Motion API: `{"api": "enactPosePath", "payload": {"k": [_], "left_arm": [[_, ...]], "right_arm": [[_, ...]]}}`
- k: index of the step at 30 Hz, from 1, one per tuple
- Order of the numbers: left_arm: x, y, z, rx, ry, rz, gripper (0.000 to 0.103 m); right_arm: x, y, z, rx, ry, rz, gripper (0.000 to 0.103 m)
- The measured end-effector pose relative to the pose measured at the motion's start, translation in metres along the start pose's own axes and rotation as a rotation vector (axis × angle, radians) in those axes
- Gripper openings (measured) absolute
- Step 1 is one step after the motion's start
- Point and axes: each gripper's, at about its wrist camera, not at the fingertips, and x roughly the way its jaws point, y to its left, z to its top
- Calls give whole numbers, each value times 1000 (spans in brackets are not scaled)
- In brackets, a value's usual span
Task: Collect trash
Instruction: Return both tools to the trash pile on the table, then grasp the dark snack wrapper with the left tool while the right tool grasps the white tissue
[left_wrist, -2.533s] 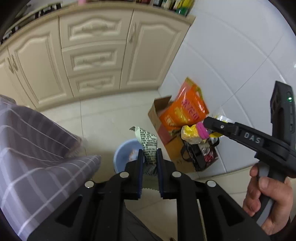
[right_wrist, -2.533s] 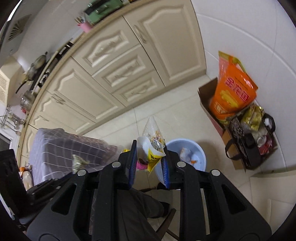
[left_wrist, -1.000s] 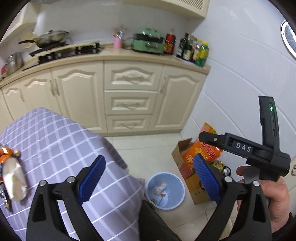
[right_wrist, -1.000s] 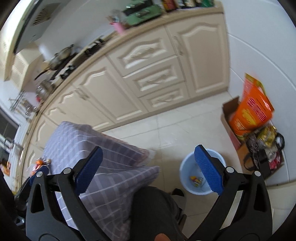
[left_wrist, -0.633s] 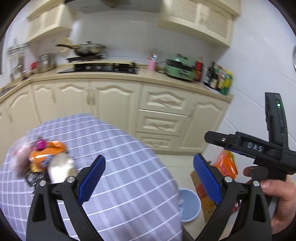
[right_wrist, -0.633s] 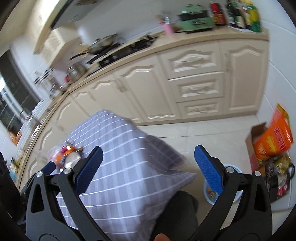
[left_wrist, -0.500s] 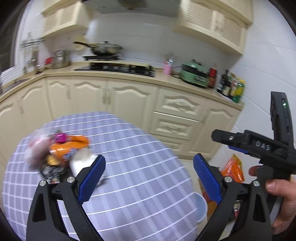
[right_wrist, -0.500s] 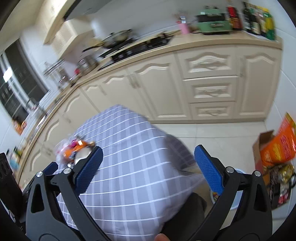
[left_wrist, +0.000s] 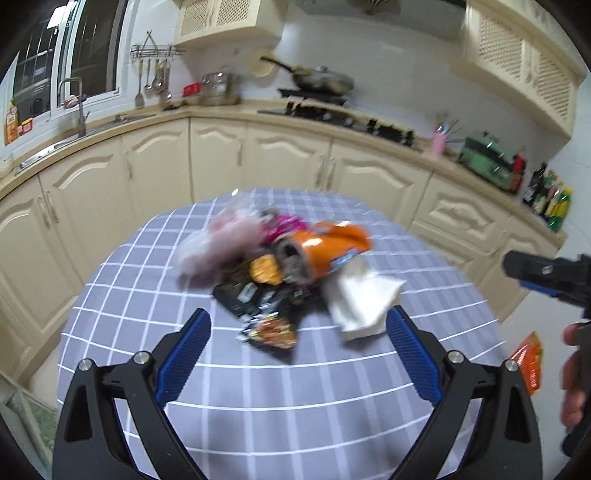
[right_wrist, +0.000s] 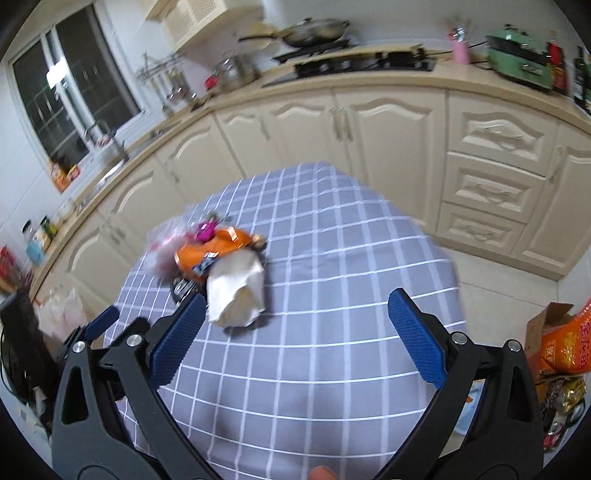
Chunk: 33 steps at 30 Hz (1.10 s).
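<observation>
Both claws gape empty — left claw (left_wrist: 297, 350), right claw (right_wrist: 295, 334) — above trash pile (left_wrist: 280, 266).

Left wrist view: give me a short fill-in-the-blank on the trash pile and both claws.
1. Both the left claw and right claw are ____.
2. The trash pile lies on a ____ tablecloth.
3. The biggest wrapper in the pile is ____.
Missing words: open; checked; orange.

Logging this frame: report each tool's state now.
Left tool: open, holding nothing.
Right tool: open, holding nothing.
</observation>
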Motion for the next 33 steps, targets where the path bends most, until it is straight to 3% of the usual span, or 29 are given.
{"api": "enactPosePath", "payload": {"k": [7,9,11,13,15,17,18,25,28,33], "left_arm": [[54,9,-8,49,109,43,93],[70,7,-6,62,150,48,84],[85,6,-6,67,199,36,66],[89,2,-5,90,203,45,60],[91,-3,-3,114,203,54,43],[90,-3,-2,109,197,10,22],[89,-2,-3,103,196,8,20],[70,20,-14,-35,201,-69,16],[63,26,-21,-67,203,-76,16],[49,37,-28,-114,195,-89,16]], "right_arm": [[31,13,-4,-33,66,12,97],[40,14,-4,-37,84,11,97],[51,15,-4,-44,104,13,97],[60,18,-2,-53,126,21,97],[71,24,0,-67,144,34,97],[84,32,2,-89,170,53,97],[93,38,3,-105,187,61,97],[135,59,-3,-191,254,43,96],[136,54,-11,-176,259,55,58],[112,46,-20,-170,235,86,55]]}}
